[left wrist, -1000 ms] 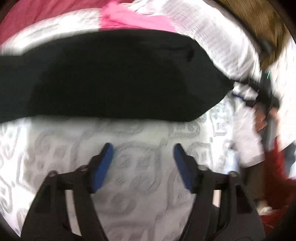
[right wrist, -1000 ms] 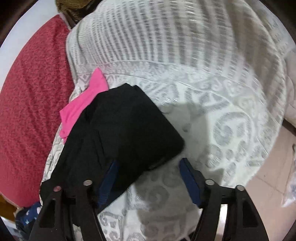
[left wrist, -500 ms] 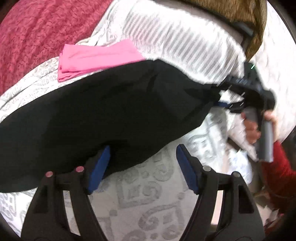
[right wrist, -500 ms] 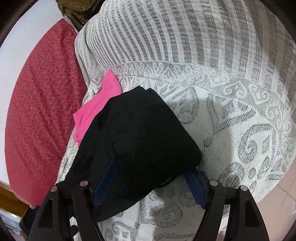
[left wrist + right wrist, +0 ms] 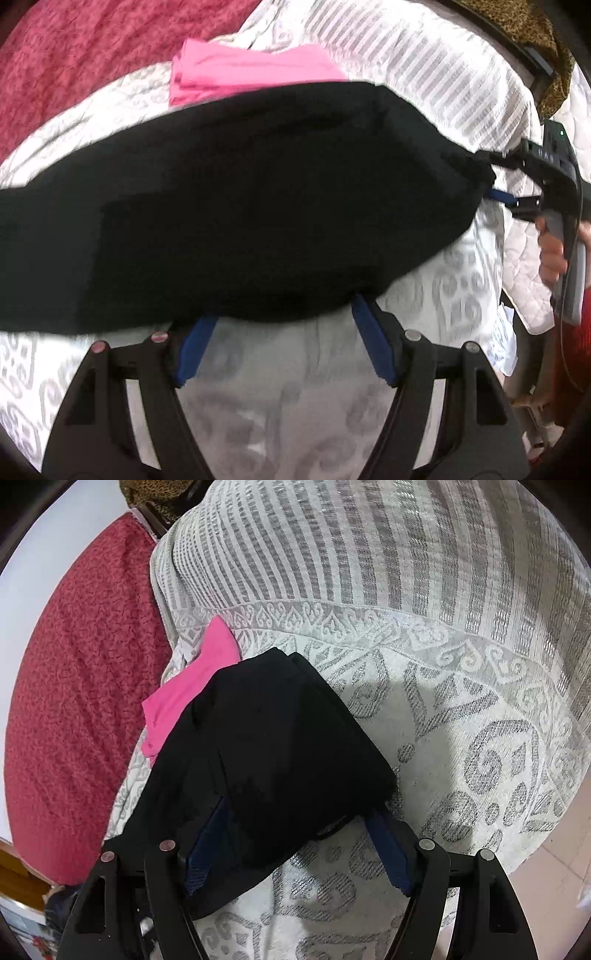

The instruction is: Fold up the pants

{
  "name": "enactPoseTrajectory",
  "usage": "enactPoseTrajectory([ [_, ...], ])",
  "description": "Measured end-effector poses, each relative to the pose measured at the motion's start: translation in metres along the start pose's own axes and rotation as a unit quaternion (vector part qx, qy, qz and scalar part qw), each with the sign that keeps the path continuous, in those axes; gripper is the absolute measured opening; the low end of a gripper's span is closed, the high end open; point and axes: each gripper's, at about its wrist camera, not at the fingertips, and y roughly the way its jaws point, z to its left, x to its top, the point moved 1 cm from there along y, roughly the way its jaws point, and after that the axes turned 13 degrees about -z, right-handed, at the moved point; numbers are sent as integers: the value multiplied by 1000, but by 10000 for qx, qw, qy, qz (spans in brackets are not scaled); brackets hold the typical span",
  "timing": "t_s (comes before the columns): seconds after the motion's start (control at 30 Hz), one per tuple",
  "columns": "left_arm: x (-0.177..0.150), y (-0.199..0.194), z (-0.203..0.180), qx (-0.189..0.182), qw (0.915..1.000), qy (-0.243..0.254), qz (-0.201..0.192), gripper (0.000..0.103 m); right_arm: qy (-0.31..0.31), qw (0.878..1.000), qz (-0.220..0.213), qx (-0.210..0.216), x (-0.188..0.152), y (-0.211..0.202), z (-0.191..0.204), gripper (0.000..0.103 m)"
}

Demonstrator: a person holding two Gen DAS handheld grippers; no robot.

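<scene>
Lying folded across the patterned white-and-grey bedspread (image 5: 461,709), the black pants (image 5: 236,206) are serving as the landmark for everything else. Peeking out from under the pants' far edge is a pink garment (image 5: 240,74), and beyond that a red textured blanket (image 5: 74,701) is covering the rest of the bed. The left gripper (image 5: 280,321) is sitting at the near long edge of the pants with its blue-padded jaws spread wide, the tips just slipping under the cloth's edge without pinching it. The right gripper (image 5: 299,834) is straddling the pants' narrow end, jaws likewise standing wide apart, with the corner of the fabric lying between them but not squeezed. In the left wrist view, a hand (image 5: 550,251) is holding that right gripper's handle beside the pants' right end.
</scene>
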Motion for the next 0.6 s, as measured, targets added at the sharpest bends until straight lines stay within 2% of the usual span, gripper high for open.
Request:
enactPoseTrajectory([
  [0.1, 12, 10, -20, -357, 9984, 428, -79, 73, -50, 10000, -13, -6, 0, 0, 1, 77],
  [0.17, 13, 14, -30, -472, 9966, 668, -37, 73, 5, 10000, 16, 38, 1, 0, -1, 77],
  [0.3, 11, 25, -31, -601, 9963, 614, 69, 72, 76, 9999, -3, 90, 2, 1, -3, 77],
  [0.37, 16, 22, -27, -664, 9969, 423, 3, 43, 171, 9998, -62, 96, 3, 2, -4, 77],
  [0.4, 18, 20, -23, -629, 9976, 288, 3, 37, 222, 9997, -86, 99, 3, 2, -5, 78],
  [0.43, 19, 18, -20, -632, 9977, 231, -10, 27, 280, 9995, -108, 102, 4, 4, -5, 79],
  [0.47, 20, 15, -17, -650, 9977, 164, -60, 20, 328, 9993, -133, 96, 5, 6, -5, 80],
  [0.53, 20, 8, -14, -674, 9976, 13, -149, 16, 420, 9988, -234, 20, 7, 10, -3, 78],
  [0.57, 20, 6, -14, -651, 9977, -4, -174, 14, 387, 9987, -326, -83, 9, 12, 0, 66],
  [0.6, 19, 3, -17, -560, 9982, 29, -219, 14, 272, 9988, -346, -215, 10, 14, 2, 18],
])
